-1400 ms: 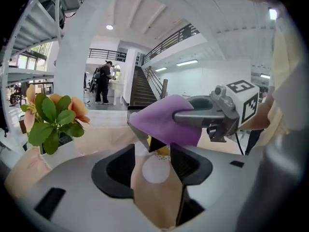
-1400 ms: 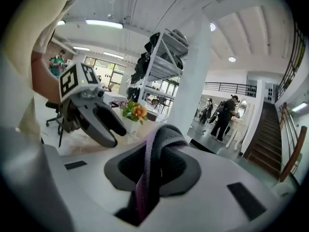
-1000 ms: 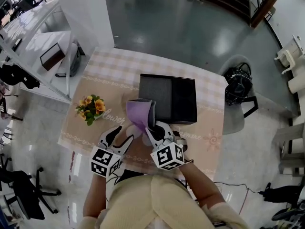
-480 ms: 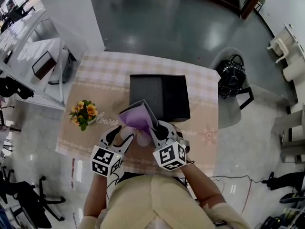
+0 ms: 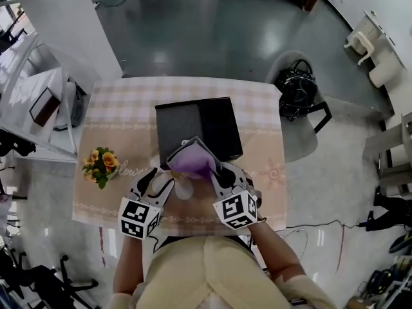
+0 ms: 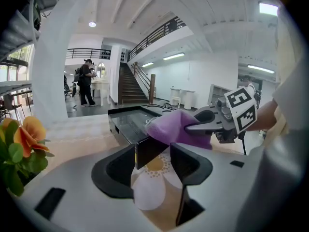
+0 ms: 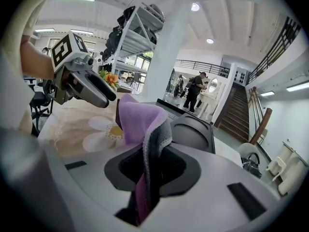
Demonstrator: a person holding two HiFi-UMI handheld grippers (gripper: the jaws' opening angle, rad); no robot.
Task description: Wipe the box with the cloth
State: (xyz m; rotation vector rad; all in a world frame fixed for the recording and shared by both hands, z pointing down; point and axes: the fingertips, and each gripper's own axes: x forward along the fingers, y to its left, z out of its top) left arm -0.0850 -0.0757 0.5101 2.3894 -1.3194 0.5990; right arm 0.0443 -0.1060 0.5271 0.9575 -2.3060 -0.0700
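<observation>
my right gripper [image 5: 217, 174] is clamped on the purple cloth [image 5: 190, 161]: soft, floppy, bunched at the near edge of the black box [image 5: 196, 124]. the box looks rigid and slick. left gripper [image 5: 161, 183] jaws apart, empty.

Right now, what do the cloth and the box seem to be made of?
Cloth: soft textile, maybe microfibre. It is purple on one side and grey on the other, with a fuzzy nap, and folds limply where the right gripper pinches it.
Box: rigid and black, perhaps plastic or coated board. Its smooth top reflects light, and the edges are straight.
</observation>
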